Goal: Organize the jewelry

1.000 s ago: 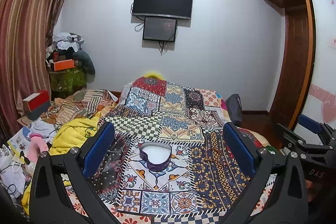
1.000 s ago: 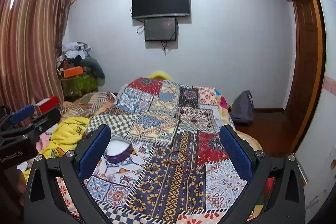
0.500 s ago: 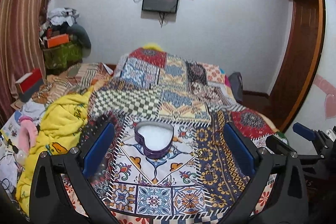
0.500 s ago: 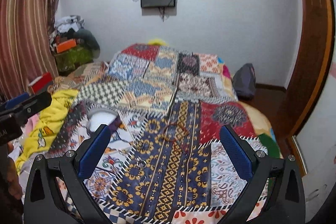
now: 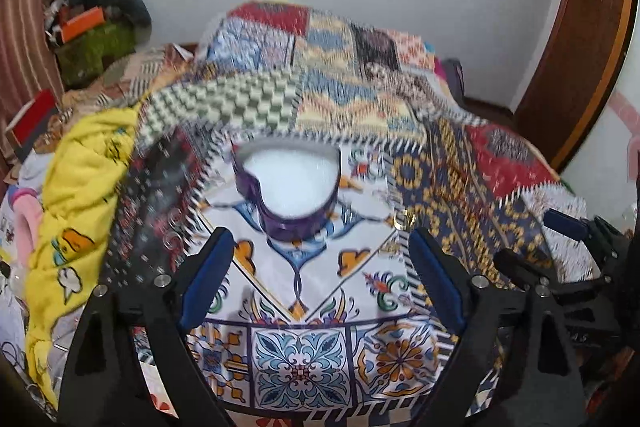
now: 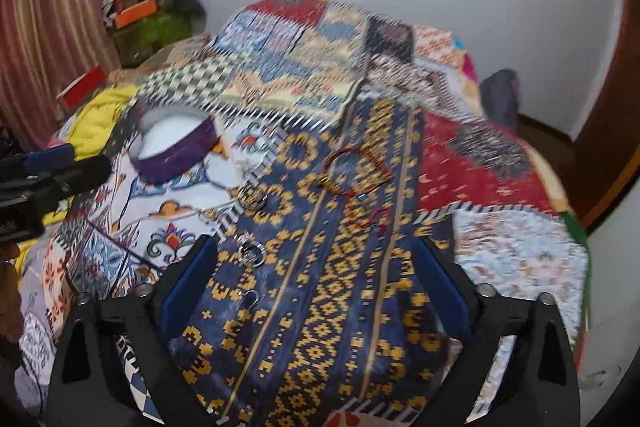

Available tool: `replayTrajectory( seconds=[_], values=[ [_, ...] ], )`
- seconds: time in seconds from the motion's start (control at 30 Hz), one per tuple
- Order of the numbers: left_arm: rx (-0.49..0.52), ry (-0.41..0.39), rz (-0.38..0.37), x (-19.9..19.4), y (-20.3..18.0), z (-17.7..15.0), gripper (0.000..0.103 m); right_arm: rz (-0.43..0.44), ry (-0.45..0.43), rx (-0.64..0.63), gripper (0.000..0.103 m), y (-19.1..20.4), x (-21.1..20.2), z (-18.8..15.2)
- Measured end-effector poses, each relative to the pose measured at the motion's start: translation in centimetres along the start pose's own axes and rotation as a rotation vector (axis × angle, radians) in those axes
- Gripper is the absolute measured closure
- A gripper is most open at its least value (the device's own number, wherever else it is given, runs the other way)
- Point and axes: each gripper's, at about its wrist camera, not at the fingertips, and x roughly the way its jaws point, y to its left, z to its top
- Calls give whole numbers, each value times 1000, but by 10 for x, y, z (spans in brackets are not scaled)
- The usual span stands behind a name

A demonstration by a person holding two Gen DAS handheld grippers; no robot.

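- Left wrist view: the left gripper (image 5: 318,269) hangs above the patchwork bedspread (image 5: 300,359) with its jaws spread wide and nothing between them. The heart-shaped purple box (image 5: 290,187) stands open ahead of it, toward the middle of the bedspread, its white inside bare. A small gold piece (image 5: 404,218) lies just beside the box on its right; it is too blurred to name.
- Right wrist view: the right gripper (image 6: 316,277) is also released and empty. A silver ring (image 6: 251,253) lies near its left finger, another ring (image 6: 253,202) further ahead, and red cord bracelets (image 6: 356,171) beyond, on the dark blue strip.
- I judge this is the approach step; no jewelry is collected yet. The next move needs lowering onto one small piece, closing carefully, because the soft cloth may fold into the grip.
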Motion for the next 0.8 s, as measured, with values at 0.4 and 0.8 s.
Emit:
replayTrajectory(
  seconds=[0.4,0.8],
  values=[
    [77,62,-61,29,-8,-9,38,185,158,-50,56,14,47,5],
    [77,122,-105,48,-8,-13,52,238,185,16,92,3,60,9]
  ],
)
